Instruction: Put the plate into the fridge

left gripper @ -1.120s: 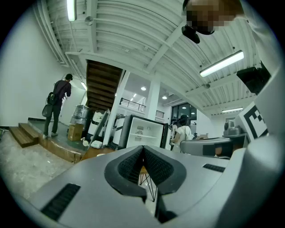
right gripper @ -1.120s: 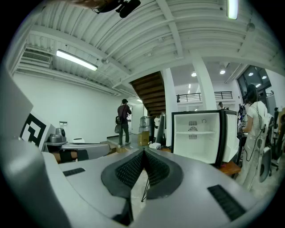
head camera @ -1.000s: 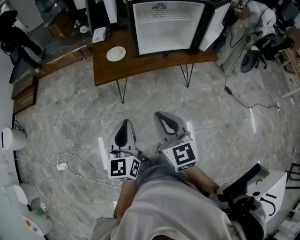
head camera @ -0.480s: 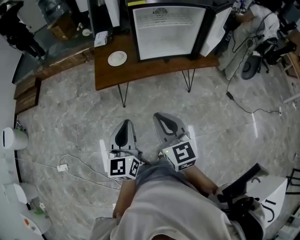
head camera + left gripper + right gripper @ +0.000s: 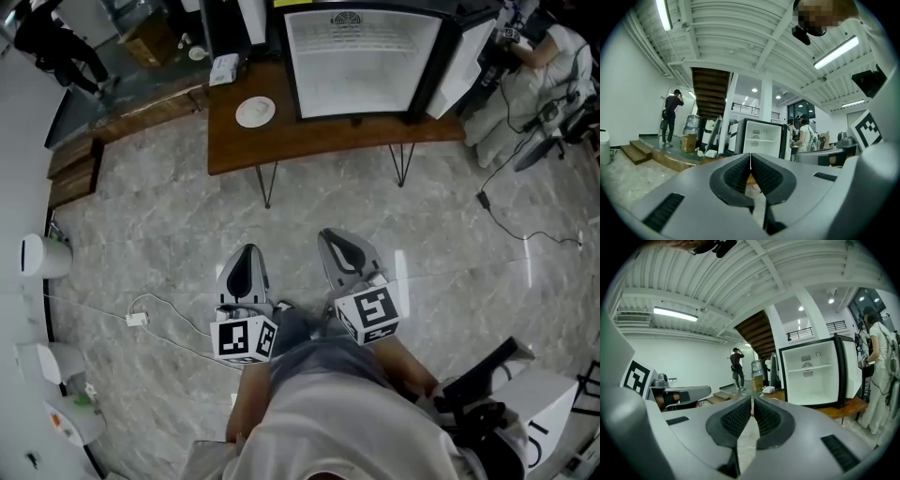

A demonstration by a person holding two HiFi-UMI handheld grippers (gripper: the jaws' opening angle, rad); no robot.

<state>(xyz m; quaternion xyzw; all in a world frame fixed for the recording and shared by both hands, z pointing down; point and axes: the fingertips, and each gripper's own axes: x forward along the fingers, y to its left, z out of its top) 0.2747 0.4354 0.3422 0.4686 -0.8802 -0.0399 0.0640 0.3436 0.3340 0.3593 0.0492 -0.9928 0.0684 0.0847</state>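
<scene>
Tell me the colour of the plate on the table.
The plate is white; the head view shows it best.

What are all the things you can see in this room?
table: one, brown wood, far side of the floor
fridge: one, black frame, white inside, open, on the table
plate: one, white, on the table, left of the fridge
cable: one, white, on the floor, left
person in dark clothes: one, top left corner
left gripper: one, grey, fingers shut, empty
right gripper: one, grey, fingers shut, empty
</scene>
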